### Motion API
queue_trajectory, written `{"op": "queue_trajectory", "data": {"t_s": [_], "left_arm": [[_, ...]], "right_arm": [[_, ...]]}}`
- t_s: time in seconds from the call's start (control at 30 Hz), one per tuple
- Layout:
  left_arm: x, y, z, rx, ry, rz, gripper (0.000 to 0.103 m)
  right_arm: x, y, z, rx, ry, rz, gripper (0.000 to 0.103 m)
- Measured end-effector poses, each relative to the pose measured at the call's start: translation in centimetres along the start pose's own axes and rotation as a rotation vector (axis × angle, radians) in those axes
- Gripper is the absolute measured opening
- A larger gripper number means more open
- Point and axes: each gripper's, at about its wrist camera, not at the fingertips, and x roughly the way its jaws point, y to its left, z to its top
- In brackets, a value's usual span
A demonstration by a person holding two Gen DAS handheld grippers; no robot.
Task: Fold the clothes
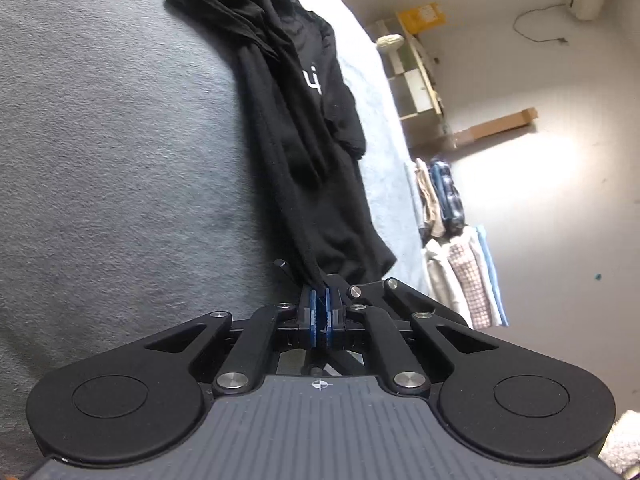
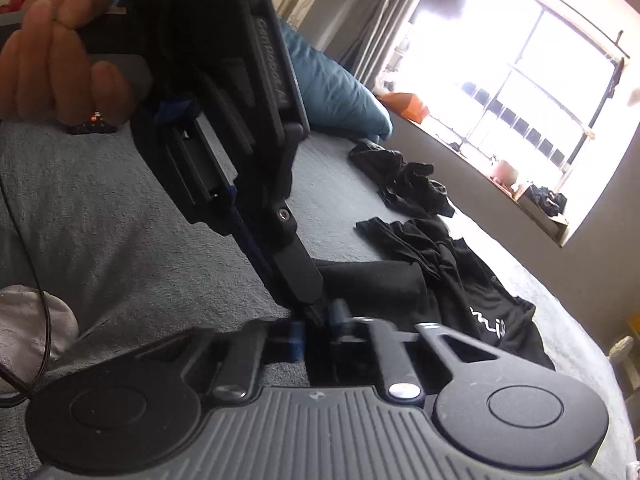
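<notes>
Both tongs, left (image 1: 321, 314) and right (image 2: 316, 320), are clamped side by side on the shirt (image 1: 304, 128) edge, its length running straight away across the bed (image 1: 100, 140).

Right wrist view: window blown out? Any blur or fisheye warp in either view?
Right wrist view: the bright window is blown out to white, washing out the wall around it; the near hand is soft. Left wrist view: evenly lit, one hot patch on the pale floor; the black t-shirt with white lettering is sharp. Both views bend the grey bed cover at the edges.
</notes>
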Motion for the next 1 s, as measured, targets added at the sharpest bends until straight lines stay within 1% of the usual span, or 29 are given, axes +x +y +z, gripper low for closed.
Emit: {"op": "queue_trajectory", "data": {"t_s": [0.07, 0.13, 0.17, 0.23, 0.33, 0.4, 0.47, 0.53, 0.57, 0.6, 0.7, 0.73, 0.83, 0.9, 1.0], "left_arm": [[-0.2, 0.3, 0.3, -0.01, -0.007, -0.006, 0.004], [-0.3, 0.5, 0.6, -0.02, -0.014, -0.013, 0.007], [-0.3, 0.7, 0.9, -0.024, -0.022, -0.004, 0.009], [-0.2, 1.2, 1.6, -0.036, -0.043, 0.028, 0.017], [0.5, 2.3, 3.2, -0.074, -0.07, 0.046, 0.02], [1.3, 2.8, 4.5, -0.081, -0.086, 0.066, 0.022], [2.2, 3.0, 5.9, -0.074, -0.105, 0.097, 0.022], [2.6, 3.2, 7.7, -0.058, -0.148, 0.164, 0.022], [2.7, 3.5, 8.8, -0.076, -0.173, 0.18, 0.022], [2.7, 3.8, 9.8, -0.105, -0.2, 0.187, 0.023], [2.9, 5.3, 13.1, -0.231, -0.296, 0.177, 0.033], [2.9, 5.8, 14.0, -0.27, -0.322, 0.188, 0.033], [3.6, 6.9, 16.3, -0.344, -0.345, 0.222, 0.033], [4.2, 6.9, 17.2, -0.351, -0.346, 0.208, 0.033], [5.1, 6.6, 17.8, -0.346, -0.367, 0.223, 0.031]], "right_arm": [[-0.4, -0.8, -0.1, 0.034, 0.013, 0.026, 0.003], [-0.7, -1.6, -0.2, 0.097, 0.029, 0.051, 0.003], [-0.9, -2.0, -0.2, 0.136, 0.035, 0.063, 0.003], [-1.3, -3.1, -0.4, 0.228, 0.041, 0.086, 0.003], [-1.9, -5.4, -0.6, 0.387, 0.026, 0.155, 0.003], [-2.5, -6.4, -0.7, 0.454, 0.007, 0.206, 0.003], [-2.8, -6.6, -0.9, 0.464, 0.003, 0.24, 0.003], [-2.7, -6.2, -1.1, 0.449, 0.017, 0.255, 0.003], [-2.5, -6.1, -1.3, 0.443, 0.029, 0.263, 0.003], [-2.3, -6.0, -1.6, 0.448, 0.042, 0.273, 0.003], [-1.8, -5.9, -2.5, 0.486, 0.074, 0.295, 0.003], [-1.6, -5.8, -2.8, 0.496, 0.082, 0.3, 0.003], [-1.4, -5.7, -3.1, 0.507, 0.09, 0.306, 0.003], [-1.5, -5.7, -3.3, 0.517, 0.093, 0.305, 0.003], [-1.3, -5.7, -3.7, 0.542, 0.105, 0.3, 0.003]]}}
